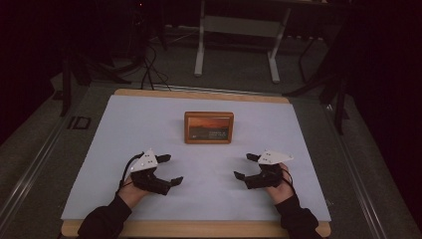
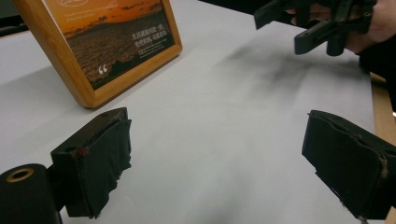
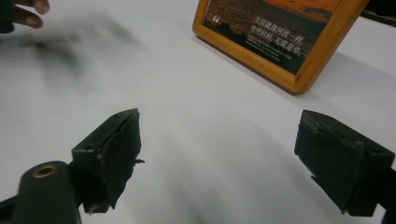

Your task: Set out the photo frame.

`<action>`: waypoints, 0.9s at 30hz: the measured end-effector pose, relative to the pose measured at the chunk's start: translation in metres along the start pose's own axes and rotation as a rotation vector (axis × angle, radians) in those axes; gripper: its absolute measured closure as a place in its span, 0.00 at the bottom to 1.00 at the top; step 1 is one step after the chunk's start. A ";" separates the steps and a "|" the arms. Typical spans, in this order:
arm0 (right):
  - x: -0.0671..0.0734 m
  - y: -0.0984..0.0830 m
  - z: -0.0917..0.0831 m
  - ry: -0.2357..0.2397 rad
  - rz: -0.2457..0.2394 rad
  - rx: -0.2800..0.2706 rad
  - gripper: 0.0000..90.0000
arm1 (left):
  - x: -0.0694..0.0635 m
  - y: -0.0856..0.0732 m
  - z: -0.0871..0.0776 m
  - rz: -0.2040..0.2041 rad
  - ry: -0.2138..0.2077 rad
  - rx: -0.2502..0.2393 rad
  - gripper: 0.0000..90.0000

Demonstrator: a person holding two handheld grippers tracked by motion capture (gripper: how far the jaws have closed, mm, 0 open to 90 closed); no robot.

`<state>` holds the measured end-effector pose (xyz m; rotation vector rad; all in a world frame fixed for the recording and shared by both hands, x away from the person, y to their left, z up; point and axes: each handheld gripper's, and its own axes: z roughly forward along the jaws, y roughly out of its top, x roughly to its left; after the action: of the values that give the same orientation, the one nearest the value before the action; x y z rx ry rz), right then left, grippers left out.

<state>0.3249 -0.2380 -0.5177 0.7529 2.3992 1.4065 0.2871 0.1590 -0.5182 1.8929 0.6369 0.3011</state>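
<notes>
A wooden picture frame [image 1: 208, 127] with an orange sunset print stands upright near the middle of the white sheet. In the left gripper view the frame [image 2: 100, 44] is up at the left; in the right gripper view the frame [image 3: 285, 35] is up at the right. My left gripper [image 1: 170, 170] rests low on the sheet, left of and nearer than the frame, open and holding nothing. My right gripper [image 1: 246, 166] mirrors it on the other side, also open with nothing between its jaws. Wide gaps separate the pads [image 2: 100, 163] and the pads [image 3: 114, 151]. The right gripper [image 2: 317, 23] appears in the left gripper view.
The white sheet [image 1: 149, 119] covers a wooden table whose edge [image 1: 199, 230] runs along the front. Beyond the table lie a dark floor, cables [image 1: 149, 64] and a white stand's legs [image 1: 239, 45].
</notes>
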 end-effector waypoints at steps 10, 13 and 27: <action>0.007 -0.016 -0.017 -0.005 0.025 0.006 0.16 | 0.000 0.000 0.001 -0.001 -0.003 0.000 0.09; 0.007 -0.020 -0.023 -0.007 0.042 0.002 0.16 | 0.000 -0.001 0.001 -0.001 -0.002 0.004 0.09; 0.002 -0.034 -0.038 -0.051 0.076 0.017 0.14 | 0.000 -0.003 0.003 0.000 -0.005 0.012 0.09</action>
<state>0.2958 -0.2780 -0.5284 0.8824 2.3703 1.3795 0.2880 0.1578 -0.5220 1.9045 0.6366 0.2925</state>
